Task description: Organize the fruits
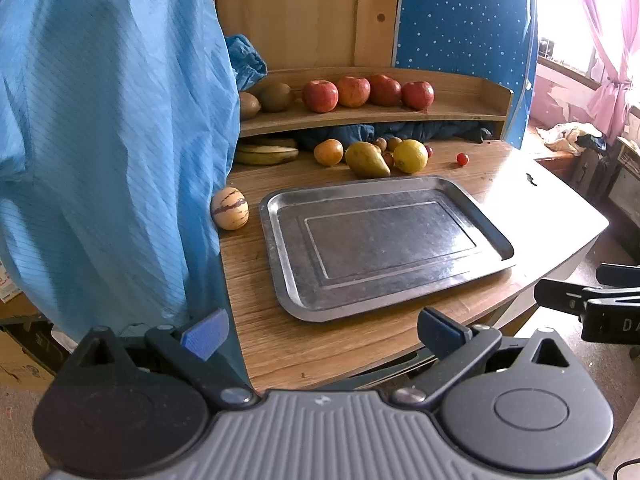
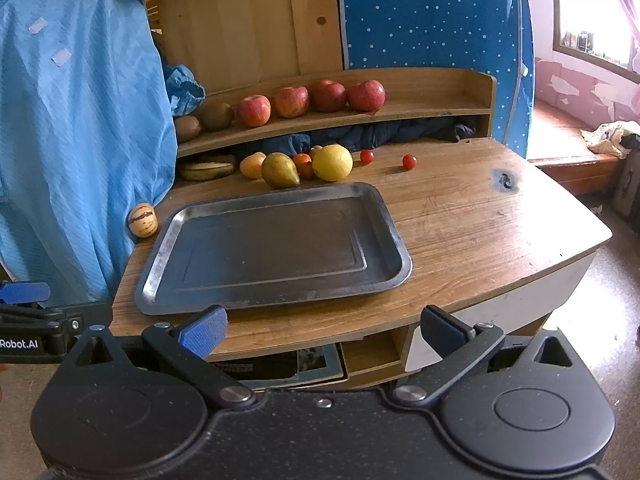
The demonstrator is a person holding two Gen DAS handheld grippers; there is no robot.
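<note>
Wooden desk [image 2: 460,216] with a low shelf [image 2: 420,114] at the back fills both views, a blue garment [image 2: 80,140] hanging at its left edge. An empty metal tray [image 2: 276,248] lies in the middle. Behind it cluster a pear [image 2: 279,171], a lemon [image 2: 333,163], bananas [image 2: 208,170] and cherry tomatoes [image 2: 409,161]; apples [image 2: 290,101] line the shelf, and a striped melon [image 2: 143,220] sits just left of the tray. Both the left gripper [image 1: 322,332] and the right gripper [image 2: 322,330] hang short of the desk, jaws apart, holding nothing. The pear and lemon look firm but smooth and apt to roll, so a hold across the widest part seems best; the tomatoes probably need a gentle squeeze.
</note>
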